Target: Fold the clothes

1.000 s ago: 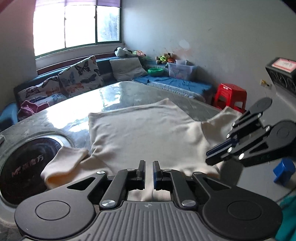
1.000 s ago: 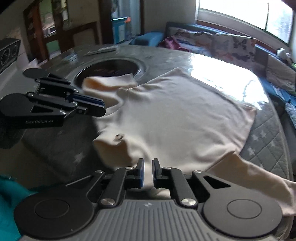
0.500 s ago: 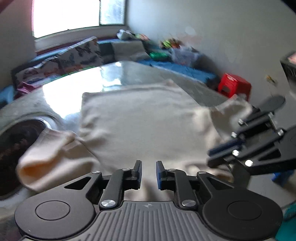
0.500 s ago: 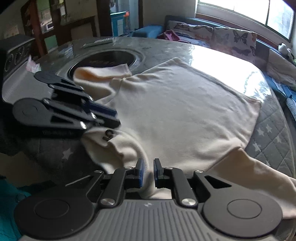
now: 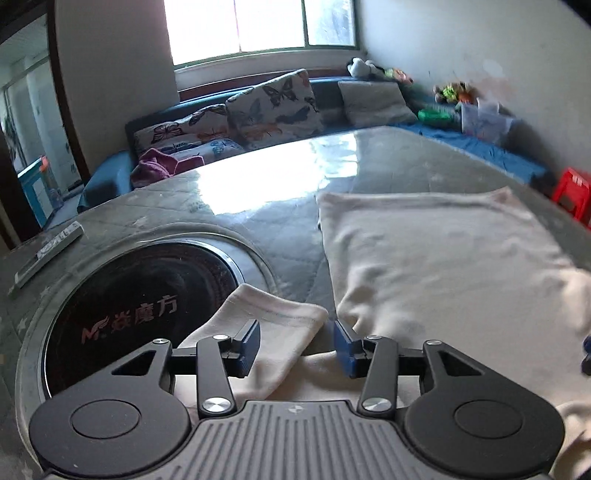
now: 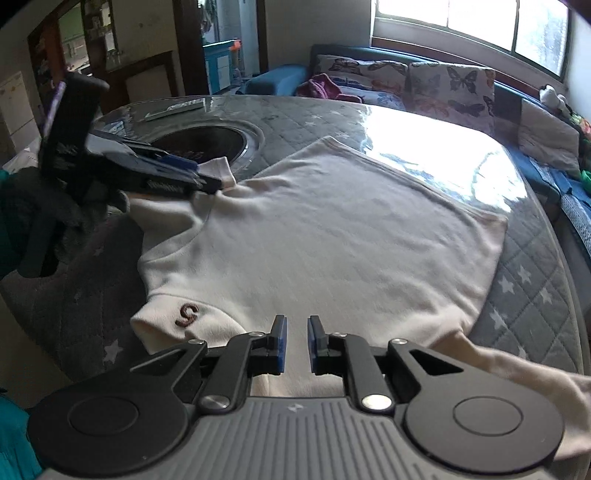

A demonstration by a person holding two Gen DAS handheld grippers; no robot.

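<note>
One cream sweater point(image 6: 325, 236), two butterfly cushions point(image 6: 448, 88), one red stool point(image 5: 572, 194).

A bright, lived-in room with a bench seat under the window

Daylight pours through the window point(image 5: 258, 26), glaring off the round quilted table point(image 5: 258, 192). Butterfly-print cushions point(image 5: 273, 105) line the blue bench point(image 5: 107, 177) along pale walls; a red plastic stool point(image 5: 572, 192) stands right, a dark doorway point(image 6: 99, 62) beyond.
</note>
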